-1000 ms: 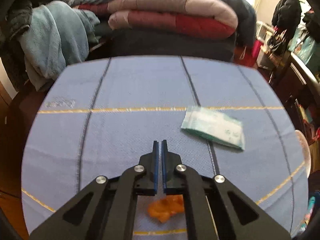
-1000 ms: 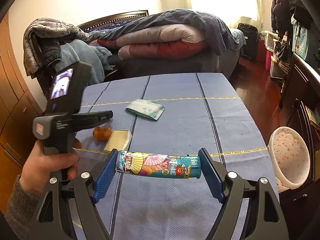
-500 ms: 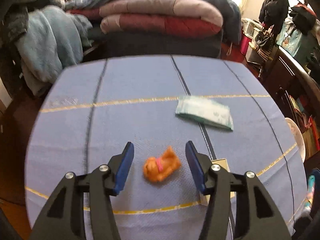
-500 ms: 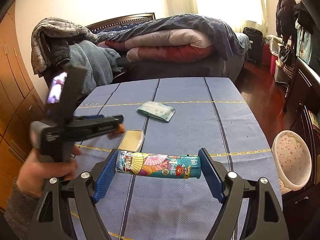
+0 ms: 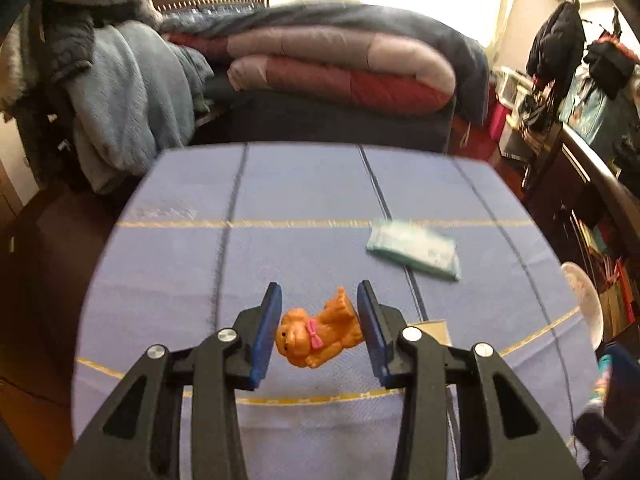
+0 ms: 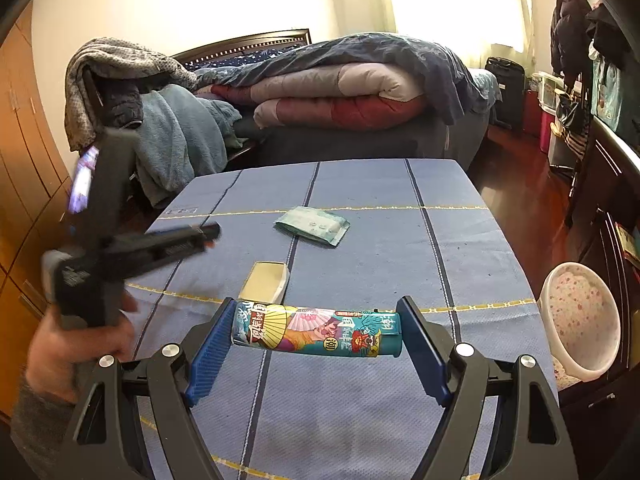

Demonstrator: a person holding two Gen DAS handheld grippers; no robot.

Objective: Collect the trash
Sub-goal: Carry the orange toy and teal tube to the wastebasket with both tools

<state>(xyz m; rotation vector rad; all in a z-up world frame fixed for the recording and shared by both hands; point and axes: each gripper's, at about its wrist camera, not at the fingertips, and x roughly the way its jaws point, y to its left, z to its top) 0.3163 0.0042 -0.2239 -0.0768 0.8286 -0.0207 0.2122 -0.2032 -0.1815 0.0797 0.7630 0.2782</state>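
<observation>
Between the blue pads of the left claw [image 5: 318, 322] sits an orange toy dog [image 5: 318, 332] with a pink bow; the jaws have just been closing and both pads touch it, above the blue cloth of the desk [image 5: 304, 184]. Nearer the desk's right edge, the right claw [image 6: 316, 334] pinches a colourful printed tube [image 6: 316, 334] end to end. A teal packet [image 6: 312, 229] lies mid-desk, and a small cream box [image 6: 266, 282] sits closer to the near edge.

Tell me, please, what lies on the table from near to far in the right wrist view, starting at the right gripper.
Right gripper clamping the tube → tin → packet → table's far edge, with the bed beyond.
</observation>
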